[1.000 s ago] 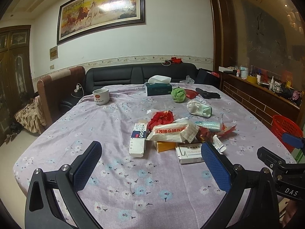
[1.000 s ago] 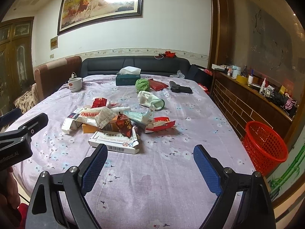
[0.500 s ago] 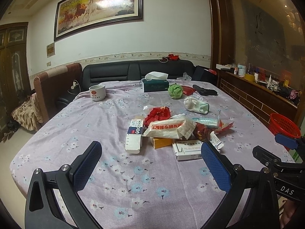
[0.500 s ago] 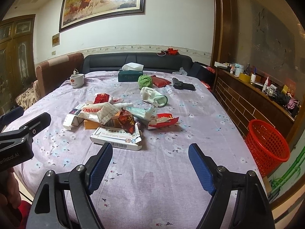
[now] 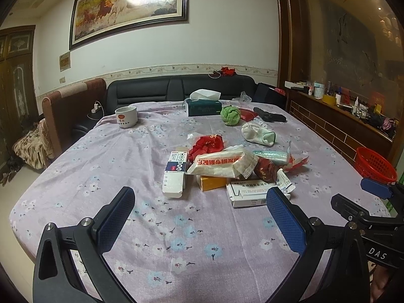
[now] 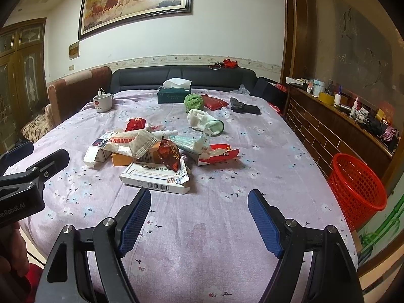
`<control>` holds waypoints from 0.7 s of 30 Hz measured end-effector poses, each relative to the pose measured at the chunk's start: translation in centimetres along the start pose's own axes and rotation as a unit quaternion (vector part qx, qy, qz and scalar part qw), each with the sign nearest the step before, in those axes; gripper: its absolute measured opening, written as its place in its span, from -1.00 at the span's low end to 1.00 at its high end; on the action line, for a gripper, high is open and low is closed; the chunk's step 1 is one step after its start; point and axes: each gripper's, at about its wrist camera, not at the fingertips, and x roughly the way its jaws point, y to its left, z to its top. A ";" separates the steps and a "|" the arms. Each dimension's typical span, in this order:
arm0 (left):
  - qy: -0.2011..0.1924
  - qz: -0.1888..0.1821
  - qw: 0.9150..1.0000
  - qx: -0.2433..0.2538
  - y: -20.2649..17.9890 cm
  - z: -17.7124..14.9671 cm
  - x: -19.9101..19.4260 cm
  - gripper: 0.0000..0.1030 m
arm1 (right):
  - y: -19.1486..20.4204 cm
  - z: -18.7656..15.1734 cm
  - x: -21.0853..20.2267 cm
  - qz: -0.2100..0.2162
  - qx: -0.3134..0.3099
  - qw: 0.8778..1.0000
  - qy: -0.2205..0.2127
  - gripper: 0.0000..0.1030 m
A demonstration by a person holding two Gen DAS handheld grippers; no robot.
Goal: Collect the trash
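Observation:
A heap of trash lies mid-table: a white medicine box, a cream wrapper with red print, an orange box, a flat white box, a dark red foil packet, a teal packet and a red-and-white carton. My left gripper is open and empty, short of the heap. My right gripper is open and empty, just short of the flat white box. A red mesh basket stands on the floor to the right of the table.
Farther back on the floral tablecloth are a white mug, a tissue box, a green ball, a white sock, a red pouch and a black object. A sofa stands behind, a cluttered sideboard to the right.
Both grippers have moved forward toward the heap, which looks larger now. The right gripper's fingers stand somewhat closer together than a second ago. Nothing on the table has moved.

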 end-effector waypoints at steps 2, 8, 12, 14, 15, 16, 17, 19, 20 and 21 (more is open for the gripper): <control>0.001 0.000 1.000 0.000 0.0 0.0 0.1 1.00 | 0.0 -0.1 0.1 0.001 0.000 1.000 0.001 0.61; 0.008 -0.004 1.000 -0.003 0.1 -0.3 0.4 1.00 | 0.0 -0.2 0.5 0.003 0.000 1.000 0.009 0.61; 0.014 -0.006 1.000 -0.005 0.2 -0.4 0.8 1.00 | 0.0 -0.4 0.8 0.005 0.001 1.000 0.014 0.61; 0.017 -0.007 1.000 -0.006 0.2 -0.5 1.0 1.00 | 0.0 -0.5 1.0 0.005 0.001 1.000 0.016 0.61; 0.019 -0.008 1.000 -0.006 0.2 -0.6 1.1 1.00 | 0.0 -0.6 1.1 0.006 0.001 1.000 0.017 0.61; 0.021 -0.009 1.000 -0.007 0.2 -0.6 1.2 1.00 | 0.0 -0.6 1.1 0.007 0.001 1.000 0.019 0.61; 0.023 -0.009 1.000 -0.006 0.2 -0.6 1.3 1.00 | 0.0 -0.7 1.2 0.007 0.002 1.000 0.020 0.61; 0.027 -0.012 1.000 0.000 0.2 -0.6 1.7 1.00 | -0.1 -0.8 1.5 0.009 0.002 1.000 0.023 0.61; 0.028 -0.012 1.000 0.003 0.1 -0.5 1.8 1.00 | -0.1 -0.8 1.6 0.009 0.002 1.000 0.024 0.61; 0.030 -0.015 0.999 0.008 0.1 -0.3 2.0 1.00 | -0.2 -0.8 1.8 0.012 0.004 1.000 0.027 0.61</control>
